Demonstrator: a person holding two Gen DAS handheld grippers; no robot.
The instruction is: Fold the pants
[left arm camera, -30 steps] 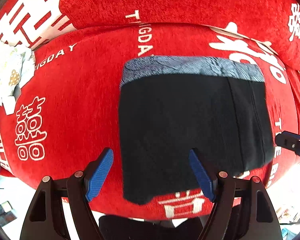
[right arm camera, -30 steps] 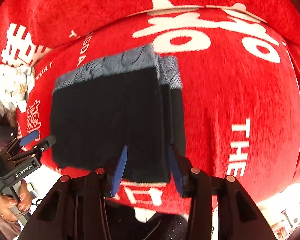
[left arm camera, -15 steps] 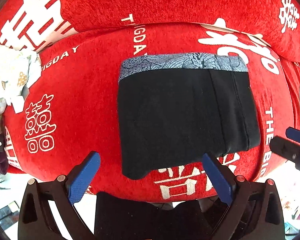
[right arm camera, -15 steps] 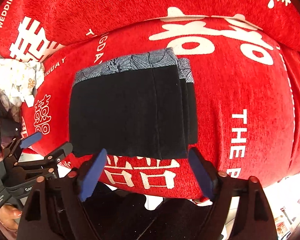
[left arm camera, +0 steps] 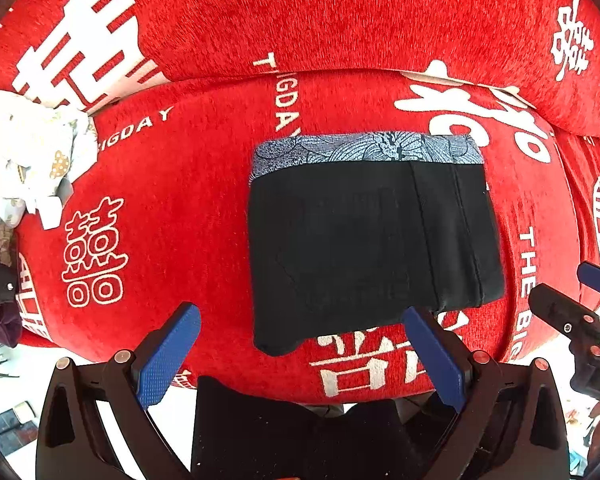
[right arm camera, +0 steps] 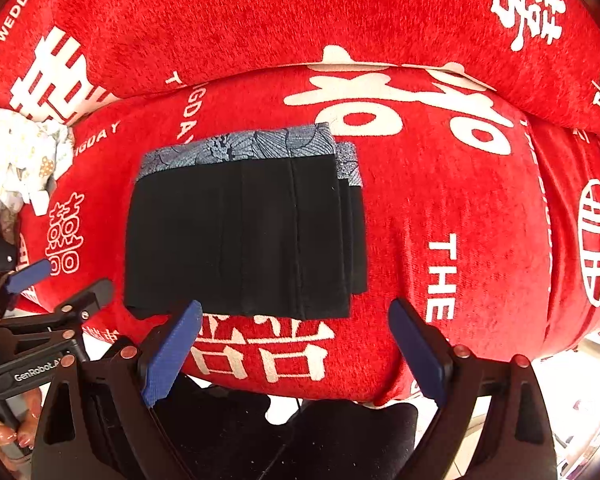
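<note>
Lying flat in the middle of the left wrist view, the folded black pants (left arm camera: 374, 246) form a neat rectangle on the red cushion (left arm camera: 188, 208), with their blue-grey patterned waistband (left arm camera: 364, 152) along the top edge. The cushion is printed with white characters and letters, and a second red cushion (left arm camera: 300, 16) stands behind it across the top of the frame. The left gripper (left arm camera: 302, 360) sits at the bottom centre with its blue-padded fingers (left arm camera: 168, 356) spread wide and nothing between them, its tips just short of the lower edge of the pants. At the upper left lies a crumpled white cloth (left arm camera: 28, 152) with small coloured prints. The right gripper (left arm camera: 572, 308) shows at the right edge, apart from the pants.

Turning to the right wrist view, the pants (right arm camera: 240, 236) sit left of centre on the cushion (right arm camera: 460, 216), and stacked layers of the fold show along their right side. The right gripper (right arm camera: 296, 344) fills the bottom of the frame, fingers (right arm camera: 418, 352) wide apart and holding nothing, the left tip just beside the lower hem. The left gripper (right arm camera: 56, 284) appears at the lower left edge with a hand (right arm camera: 8, 428) on its handle. The white cloth (right arm camera: 20, 156) lies at the upper left.
</note>
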